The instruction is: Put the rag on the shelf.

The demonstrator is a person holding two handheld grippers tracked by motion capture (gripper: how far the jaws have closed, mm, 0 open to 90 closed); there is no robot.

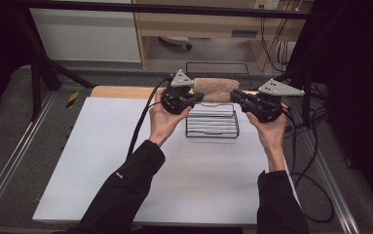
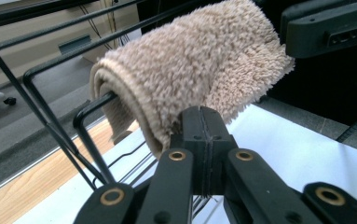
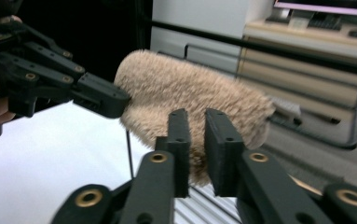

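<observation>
A beige fluffy towel hangs draped over the top wire of a black wire rack, which stands on the white worktop just above the middle of the high view. The left gripper meets the towel's left end; in the left gripper view its jaws stand clenched together with the towel's lower edge lying right against their tips, and whether any pile is actually pinched between them cannot be told. The right gripper comes in from the other side; in the right gripper view its jaws stand slightly parted, a narrow gap between them, with the towel just beyond and the left gripper touching the towel's end at the upper left of that frame. The step in hand looks like settling or taking the towel at the rack. To do it well, the right jaws should bite the hanging edge, not the thick roll, and shut fully before any pull. Both hands should then move level and together, so the cloth neither bunches at one end nor drags the light rack across the worktop.
</observation>
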